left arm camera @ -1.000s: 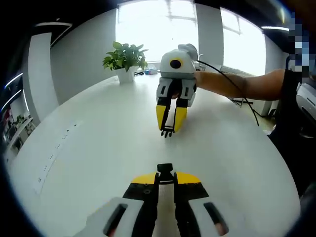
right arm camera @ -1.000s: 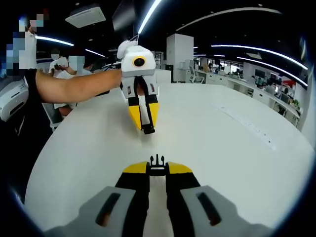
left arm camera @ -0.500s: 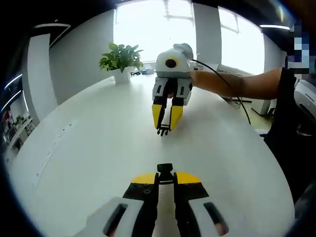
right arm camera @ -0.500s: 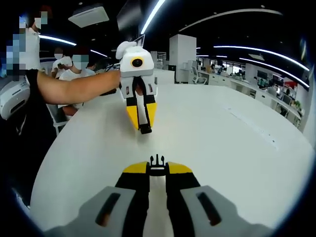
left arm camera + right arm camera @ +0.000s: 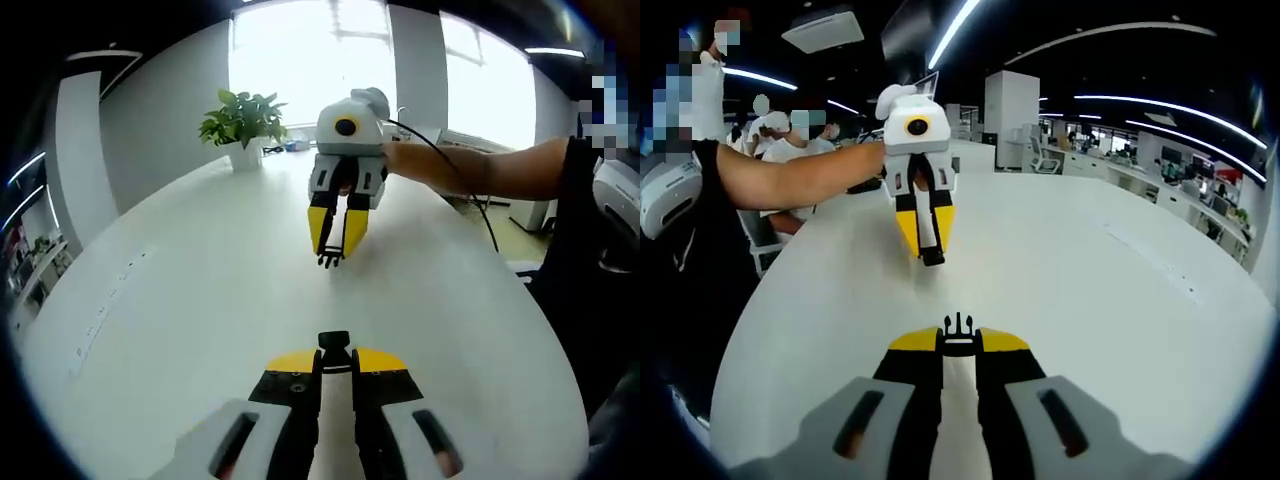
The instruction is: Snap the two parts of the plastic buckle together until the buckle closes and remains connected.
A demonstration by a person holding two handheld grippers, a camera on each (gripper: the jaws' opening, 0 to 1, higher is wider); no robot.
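Note:
The black plastic buckle is in two halves, one in each gripper, held above a white table (image 5: 180,300). My left gripper (image 5: 334,356) is shut on the socket half (image 5: 334,341), which sticks out between its yellow tips. Facing it, my right gripper (image 5: 331,248) hangs tip-down with the pronged half (image 5: 330,261) in its jaws. In the right gripper view, that gripper (image 5: 958,341) is shut on the pronged half (image 5: 958,325), and the left gripper (image 5: 929,243) points toward it with the socket half (image 5: 932,257). A wide gap separates the halves.
A potted plant (image 5: 246,122) stands at the table's far end. A person's arm (image 5: 480,168) and a black cable (image 5: 470,190) reach in from the right. Seated people (image 5: 790,140) are beyond the table's left edge. Office desks (image 5: 1120,165) fill the background.
In each view the opposite gripper has drifted slightly up and to the left and looks a little farther off. Both grippers still hold their buckle halves.

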